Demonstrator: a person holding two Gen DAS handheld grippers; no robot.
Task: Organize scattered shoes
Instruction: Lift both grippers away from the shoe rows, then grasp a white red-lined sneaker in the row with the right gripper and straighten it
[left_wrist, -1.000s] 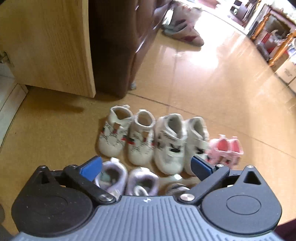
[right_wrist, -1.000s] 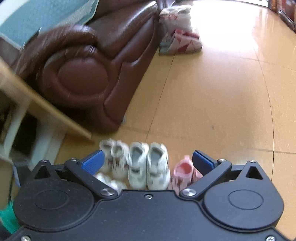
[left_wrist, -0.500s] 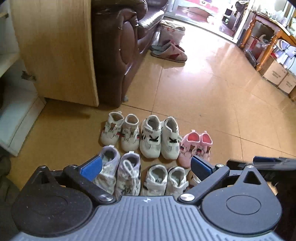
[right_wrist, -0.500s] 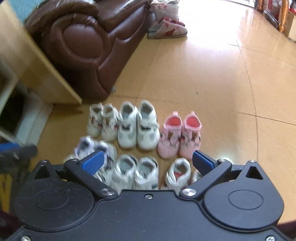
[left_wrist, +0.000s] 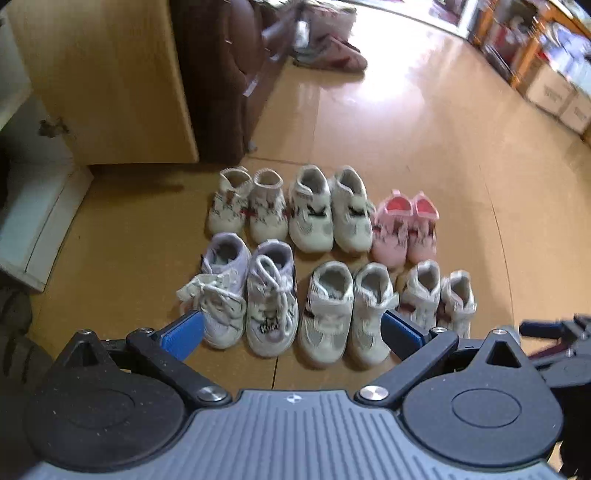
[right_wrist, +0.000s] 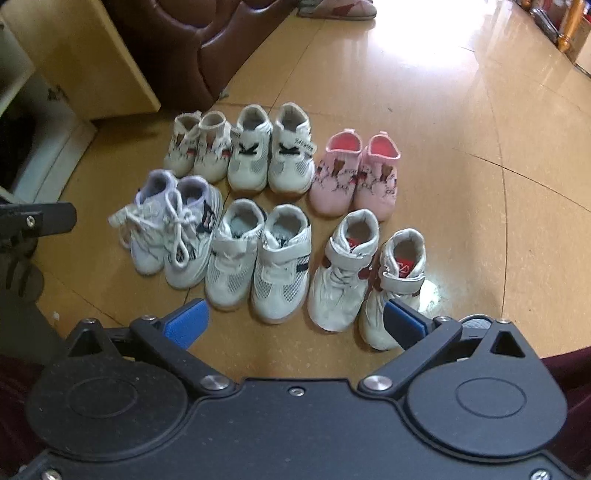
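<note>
Several pairs of small shoes stand in two rows on the tan floor. The back row holds a cream knit pair (left_wrist: 246, 206) (right_wrist: 197, 151), a white strap pair (left_wrist: 330, 208) (right_wrist: 271, 153) and a pink pair (left_wrist: 405, 225) (right_wrist: 356, 177). In front are a laced lilac-white pair (left_wrist: 243, 295) (right_wrist: 173, 229), a white mesh pair (left_wrist: 345, 314) (right_wrist: 258, 258) and a white pair with red insoles (left_wrist: 437, 295) (right_wrist: 369, 273). My left gripper (left_wrist: 293, 332) is open above the front row, holding nothing. My right gripper (right_wrist: 293, 325) is open too, near the red-insole pair.
A brown leather sofa (left_wrist: 225, 74) (right_wrist: 207, 40) and a light wooden cabinet panel (left_wrist: 110, 81) (right_wrist: 81, 62) stand behind the shoes at left. Slippers (left_wrist: 332, 59) lie farther back. Cardboard boxes (left_wrist: 554, 96) and wooden furniture line the far right. Each gripper shows at the other view's edge.
Both grippers have pulled back and tilted down, so the front row of shoes has come fully into view. Both stay open; no shoe has moved.
</note>
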